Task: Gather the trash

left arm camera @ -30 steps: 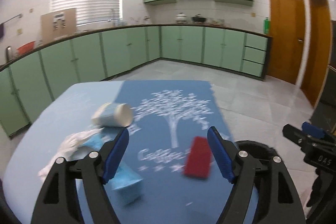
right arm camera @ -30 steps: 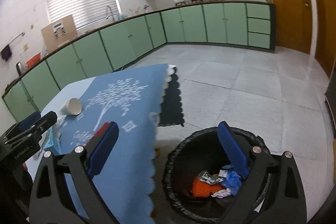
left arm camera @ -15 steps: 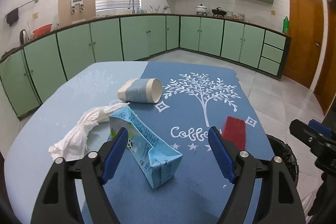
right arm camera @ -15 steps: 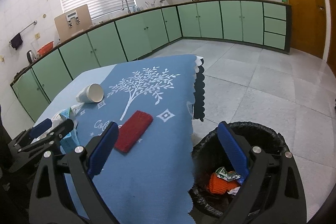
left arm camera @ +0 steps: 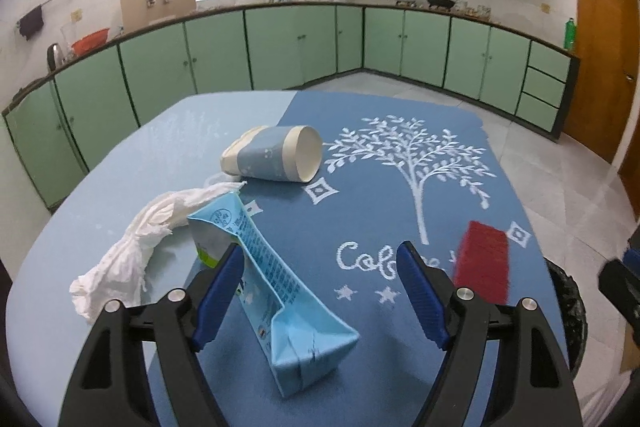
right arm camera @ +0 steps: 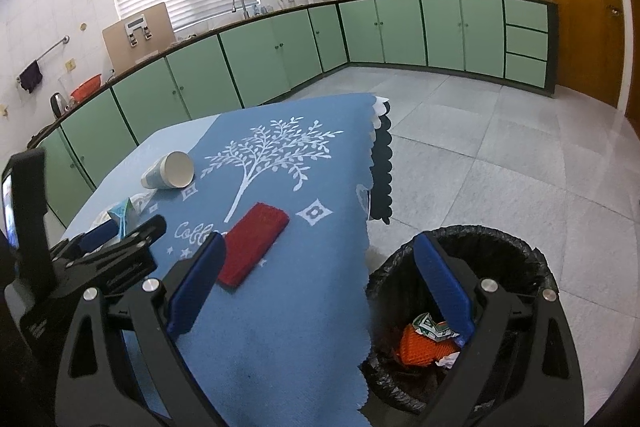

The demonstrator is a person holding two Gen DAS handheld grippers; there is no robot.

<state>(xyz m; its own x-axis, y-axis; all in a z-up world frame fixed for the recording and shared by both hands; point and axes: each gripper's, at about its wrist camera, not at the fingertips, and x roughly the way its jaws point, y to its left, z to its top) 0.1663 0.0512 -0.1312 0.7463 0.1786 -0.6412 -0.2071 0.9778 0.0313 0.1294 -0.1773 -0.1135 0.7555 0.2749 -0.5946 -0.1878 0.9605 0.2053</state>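
Our left tongs (left arm camera: 320, 291) stand apart around the light, crushable carton (left arm camera: 276, 291) near the tabletop's near edge; we'd pinch its flat sides gently. Right tongs (right arm camera: 320, 287) apart, empty.

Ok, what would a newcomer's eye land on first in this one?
Probably the crushed blue carton lying between the open left claw, beside a twisted white tissue and a tipped paper cup. Next, the red pad on the blue cloth, and the black bin below the table edge, already holding trash.
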